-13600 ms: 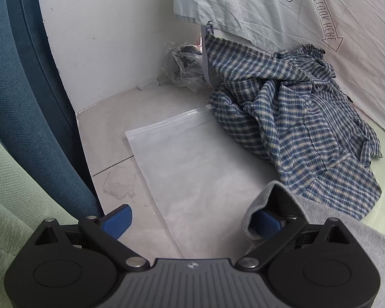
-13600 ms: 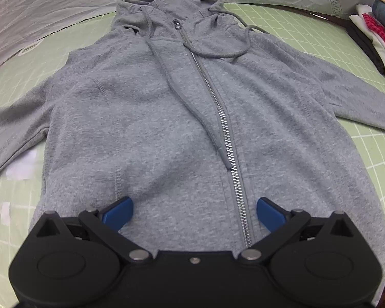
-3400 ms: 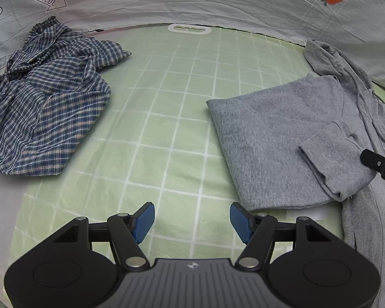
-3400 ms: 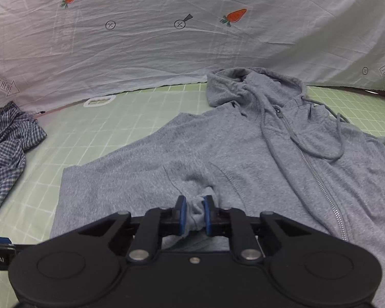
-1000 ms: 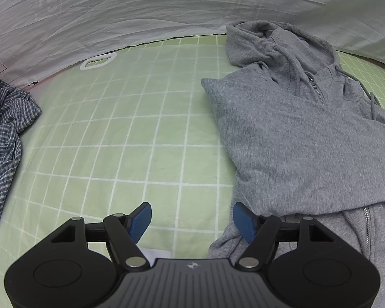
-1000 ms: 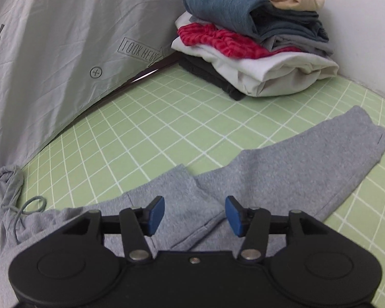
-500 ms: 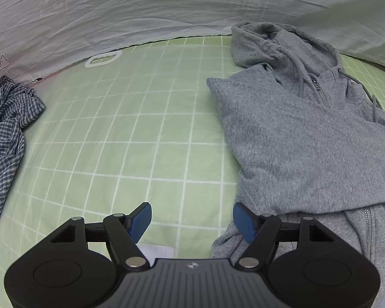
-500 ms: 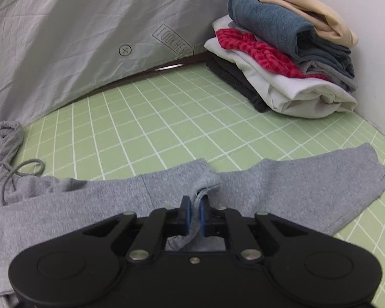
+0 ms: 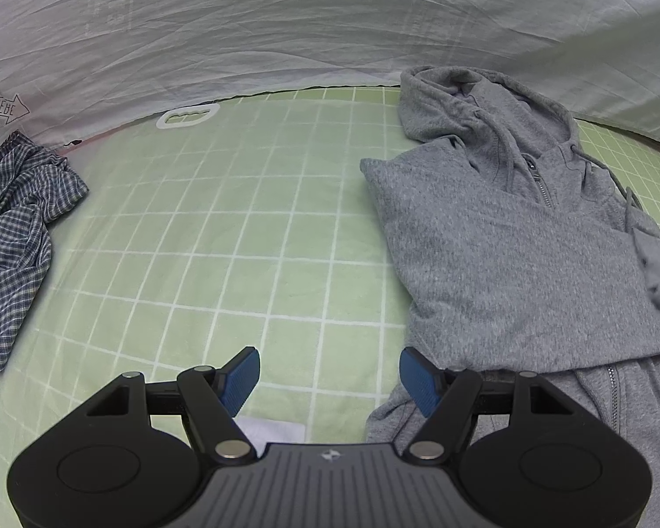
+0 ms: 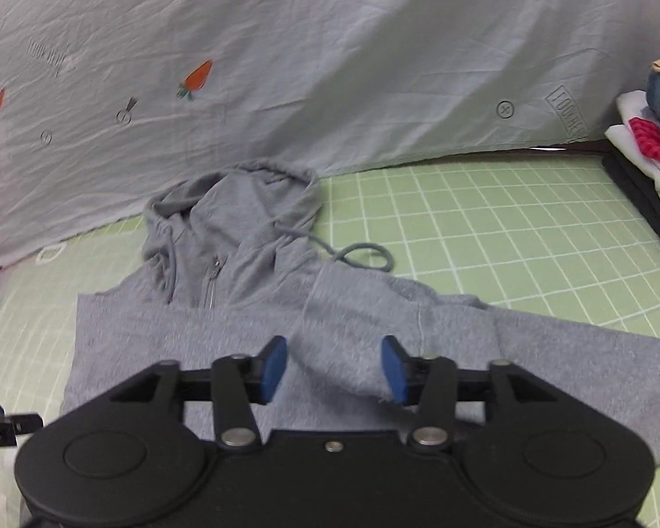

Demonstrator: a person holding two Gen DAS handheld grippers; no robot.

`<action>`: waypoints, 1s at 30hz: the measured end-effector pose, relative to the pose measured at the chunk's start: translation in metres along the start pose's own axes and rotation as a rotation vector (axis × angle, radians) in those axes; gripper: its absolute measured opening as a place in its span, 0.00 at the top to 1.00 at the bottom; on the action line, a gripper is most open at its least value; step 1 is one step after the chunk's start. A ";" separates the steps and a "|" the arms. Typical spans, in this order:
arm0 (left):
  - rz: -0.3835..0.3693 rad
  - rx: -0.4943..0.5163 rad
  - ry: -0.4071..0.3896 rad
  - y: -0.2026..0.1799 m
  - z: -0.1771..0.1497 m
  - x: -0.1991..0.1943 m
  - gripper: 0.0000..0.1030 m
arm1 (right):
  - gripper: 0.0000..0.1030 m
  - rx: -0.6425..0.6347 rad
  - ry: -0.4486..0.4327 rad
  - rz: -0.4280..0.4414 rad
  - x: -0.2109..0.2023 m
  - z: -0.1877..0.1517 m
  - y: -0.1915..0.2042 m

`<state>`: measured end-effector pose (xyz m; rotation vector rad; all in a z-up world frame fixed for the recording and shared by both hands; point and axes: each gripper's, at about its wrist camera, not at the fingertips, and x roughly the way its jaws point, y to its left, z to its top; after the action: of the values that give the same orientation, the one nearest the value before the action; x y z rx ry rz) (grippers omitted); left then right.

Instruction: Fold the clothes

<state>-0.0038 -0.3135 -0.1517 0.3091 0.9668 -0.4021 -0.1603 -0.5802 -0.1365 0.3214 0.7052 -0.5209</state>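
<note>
the right gripper (image 10: pixel 332 367) is wide open now and holds nothing. half a second ago it was pinched shut on a fold of the grey sleeve, so it has let the cloth go. back then the sleeve lay stretched out far from the body of the grey hoodie (image 10: pixel 251 334), near the pile of folded clothes (image 10: pixel 651 132). now the camera looks over the chest of the hoodie, with the hood (image 10: pixel 242 202) straight ahead of the gripper and the string (image 10: pixel 361 255) ahead and a bit to its right. a bump of grey cloth sits right by the right fingertip, and the sleeve (image 10: pixel 594 374) runs off to the right of the gripper. i think the sleeve was being pulled in over the body, but it does not look all the way in yet

the left gripper (image 9: pixel 329 378) is wide open too and holds nothing. it hangs above the green desk (image 9: pixel 242 229), much as it did a moment ago. the hoodie (image 9: pixel 506 264) lies ahead and to its right, with its left side turned in flat over the front. the bottom part with the zip (image 9: pixel 611 396) pokes out below that fold, close to the right fingertip. a checked shirt (image 9: pixel 13 242) lies in a heap far to the left of the gripper

so the hoodie is partly folded
</note>
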 end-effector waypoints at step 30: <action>-0.353 0.322 -0.048 -0.216 0.055 0.000 0.60 | 0.00 0.231 0.020 -0.423 0.006 -0.042 -0.222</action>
<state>-0.0633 -0.5284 -0.1385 0.4187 0.9098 -0.8891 -0.3019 -0.7470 -0.1941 0.3958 0.7362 -1.0067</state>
